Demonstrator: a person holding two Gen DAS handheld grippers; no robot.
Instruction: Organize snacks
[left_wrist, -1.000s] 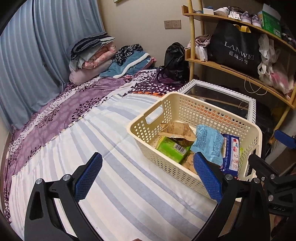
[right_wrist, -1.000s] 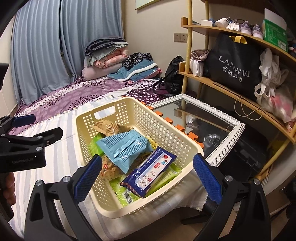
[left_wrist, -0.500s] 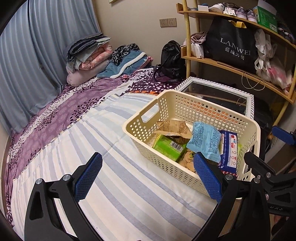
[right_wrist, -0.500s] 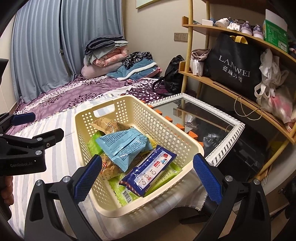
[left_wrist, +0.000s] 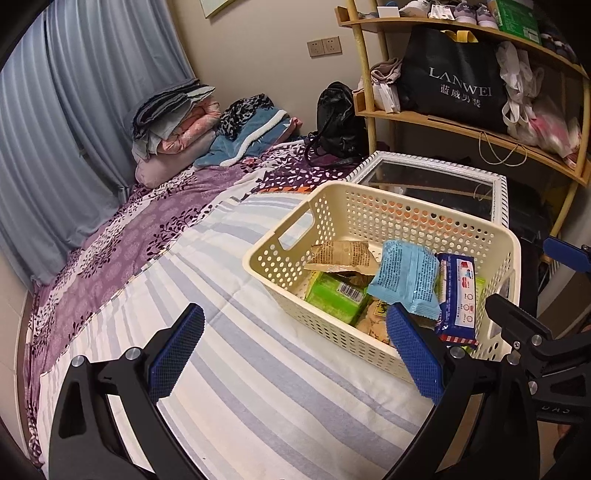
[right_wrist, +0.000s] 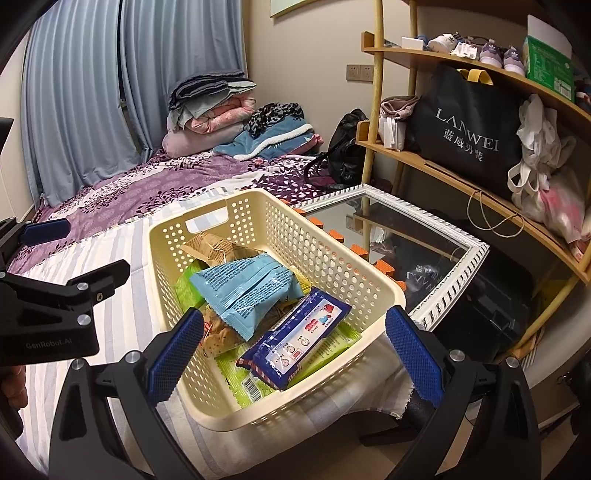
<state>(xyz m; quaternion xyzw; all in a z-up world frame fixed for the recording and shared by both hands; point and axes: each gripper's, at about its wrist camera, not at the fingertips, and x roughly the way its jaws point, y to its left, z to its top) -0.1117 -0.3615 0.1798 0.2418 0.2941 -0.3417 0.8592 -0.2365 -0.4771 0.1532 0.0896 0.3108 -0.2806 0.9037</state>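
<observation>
A cream perforated basket (left_wrist: 369, 218) (right_wrist: 332, 258) sits at the corner of the striped bed cover. Inside lie a light blue packet (left_wrist: 406, 280) (right_wrist: 247, 291), a dark blue packet (left_wrist: 458, 299) (right_wrist: 295, 339), green packets (left_wrist: 332, 295) (right_wrist: 332, 347), a brown paper packet (left_wrist: 343, 254) (right_wrist: 210, 247) and biscuits (right_wrist: 218, 336). My left gripper (left_wrist: 295, 350) is open and empty, hovering over the cover just left of the basket. My right gripper (right_wrist: 295, 350) is open and empty above the basket's near end. Each gripper shows at the edge of the other's view.
A white-framed mirror (right_wrist: 424, 240) lies beside the bed right of the basket. A bamboo shelf (right_wrist: 480, 184) holds a black bag, shoes and plastic bags. Folded blankets (left_wrist: 177, 122) and a black backpack (left_wrist: 340, 118) sit at the bed's far end. Curtains hang on the left.
Both views have drifted slightly; the left gripper has pulled back and risen a little from the basket. Jaws stay open, and the snacks have not moved.
</observation>
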